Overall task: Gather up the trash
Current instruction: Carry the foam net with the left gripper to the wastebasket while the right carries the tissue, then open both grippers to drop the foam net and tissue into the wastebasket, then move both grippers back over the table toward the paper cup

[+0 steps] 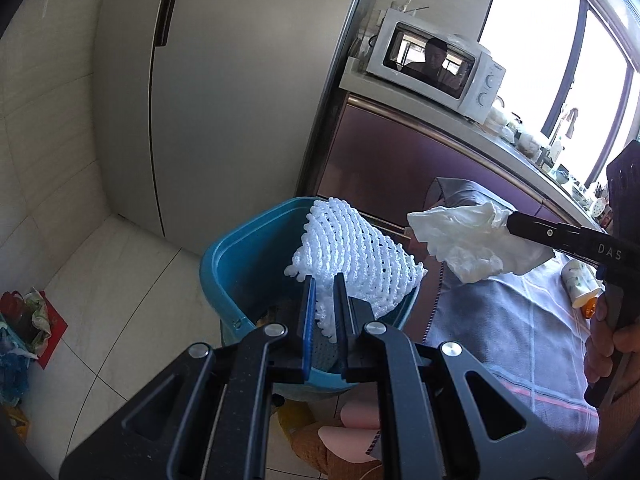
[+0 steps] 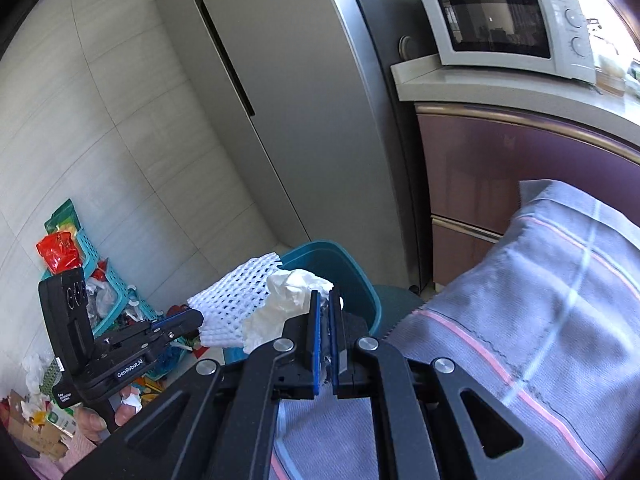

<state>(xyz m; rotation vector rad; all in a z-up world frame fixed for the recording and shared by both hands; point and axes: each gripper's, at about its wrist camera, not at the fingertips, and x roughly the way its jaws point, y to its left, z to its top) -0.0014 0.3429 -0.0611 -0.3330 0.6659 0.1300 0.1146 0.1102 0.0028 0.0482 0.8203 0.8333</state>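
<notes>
Trash: a white foam net [image 1: 356,256] and a crumpled white tissue [image 1: 472,240], both held in the air above a teal bin [image 1: 228,264].
Left gripper [image 1: 324,304]: jaws nearly together, pinching the lower edge of the foam net; it points down toward the bin's mouth, and the net fans out over the bin's right rim.
Right gripper [image 2: 325,312]: jaws closed on the tissue, which bunches out ahead of the blue pads [image 2: 314,332]; in the left wrist view it reaches in from the right, tilted downward.
Hands: fingers of a hand [image 1: 608,344] wrap the right gripper's handle; a hand [image 2: 100,420] holds the left gripper from below.
Tissue and net: close side by side; in the right wrist view the tissue overlaps the net's edge.
Bin: on a pale tiled floor [image 1: 100,280], in front of a grey fridge [image 1: 224,92].
Surface: a grey checked cloth [image 2: 540,300] with pink and white lines lies just right of the bin.
Room: a white microwave [image 2: 508,24] sits on a counter [image 2: 480,88] over purple cabinets [image 2: 500,160]; a teal basket [image 2: 100,276] with clutter stands by the tiled wall.
</notes>
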